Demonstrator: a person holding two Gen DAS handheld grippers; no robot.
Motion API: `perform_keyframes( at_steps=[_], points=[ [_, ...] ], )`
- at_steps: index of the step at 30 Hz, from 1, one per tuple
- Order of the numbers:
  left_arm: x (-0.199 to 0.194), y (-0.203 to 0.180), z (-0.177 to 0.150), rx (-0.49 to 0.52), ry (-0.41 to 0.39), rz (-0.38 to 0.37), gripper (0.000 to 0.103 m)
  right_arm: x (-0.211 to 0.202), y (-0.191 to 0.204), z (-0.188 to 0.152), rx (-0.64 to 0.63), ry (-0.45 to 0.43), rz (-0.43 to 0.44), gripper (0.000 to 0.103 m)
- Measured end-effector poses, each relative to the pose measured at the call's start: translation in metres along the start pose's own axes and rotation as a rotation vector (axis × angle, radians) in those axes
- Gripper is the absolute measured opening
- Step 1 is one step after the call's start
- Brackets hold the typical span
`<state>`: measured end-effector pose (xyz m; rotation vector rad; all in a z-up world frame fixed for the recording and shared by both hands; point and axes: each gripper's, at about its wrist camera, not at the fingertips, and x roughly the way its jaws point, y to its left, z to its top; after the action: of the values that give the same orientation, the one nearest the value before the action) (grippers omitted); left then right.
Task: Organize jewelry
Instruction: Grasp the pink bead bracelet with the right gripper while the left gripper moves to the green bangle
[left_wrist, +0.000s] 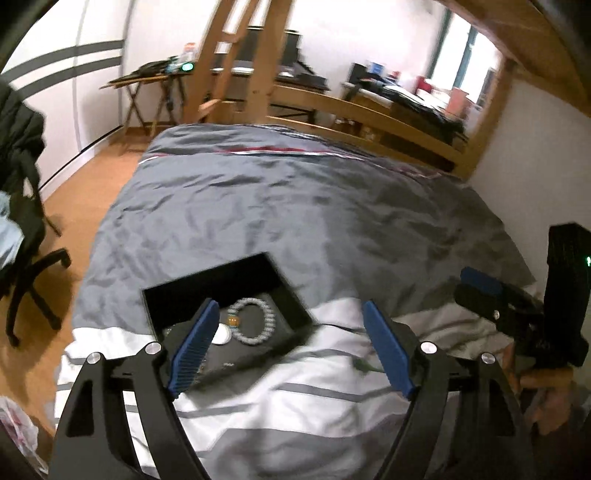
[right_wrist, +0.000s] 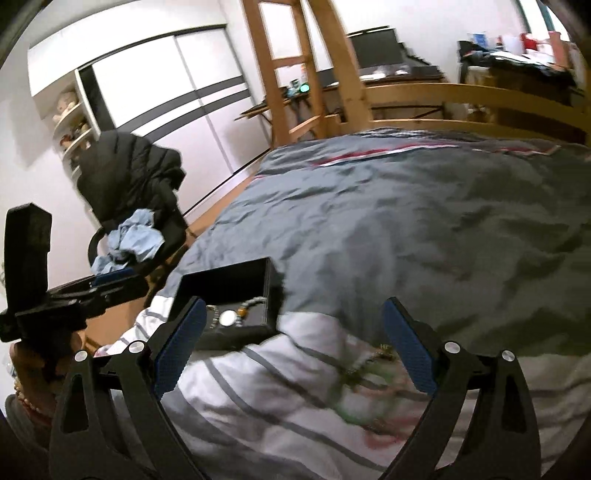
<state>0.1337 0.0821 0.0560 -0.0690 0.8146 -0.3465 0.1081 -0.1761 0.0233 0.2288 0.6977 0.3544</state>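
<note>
While both tongs gape empty, black box (left_wrist: 221, 291) (lidless) nears duvet edge.

Open black box (left_wrist: 177, 295) on the bed, pale bead bracelet (left_wrist: 255, 323) flat inside it, blurry green jewelry (right_wrist: 354, 395) near the box

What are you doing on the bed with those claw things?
A person is tidying jewelry on the bed with a claw in each hand. A black box sits on the cover, and a bead bracelet and a small round white piece already lie inside it. More jewelry, blurry here, still lies loose on the striped part of the cover. The left claw and the right claw are both open, and neither holds anything.
</note>
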Motion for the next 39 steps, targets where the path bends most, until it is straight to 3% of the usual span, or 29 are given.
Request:
perform_keyframes(
  at_steps=[9, 16, 26, 31, 39],
  points=[
    [0.013, -0.072, -0.014, 0.083, 0.046, -0.057, 0.079, -0.042, -0.045, -0.019, 0.039, -0.031, -0.046, 0.095],
    [0.038, -0.108, -0.026, 0.122, 0.08, -0.1, 0.079, -0.041, -0.066, -0.046, 0.025, -0.002, -0.069, 0.095],
    [0.09, -0.133, -0.054, 0.182, 0.151, -0.14, 0.079, -0.001, -0.077, -0.099, -0.145, 0.074, -0.129, 0.095],
    [0.127, -0.142, -0.068, 0.22, 0.203, -0.138, 0.079, 0.022, -0.084, -0.113, -0.159, 0.109, -0.137, 0.095],
    [0.164, -0.124, -0.086, 0.185, 0.279, -0.149, 0.079, 0.051, -0.088, -0.126, -0.175, 0.139, -0.092, 0.094]
  ],
)
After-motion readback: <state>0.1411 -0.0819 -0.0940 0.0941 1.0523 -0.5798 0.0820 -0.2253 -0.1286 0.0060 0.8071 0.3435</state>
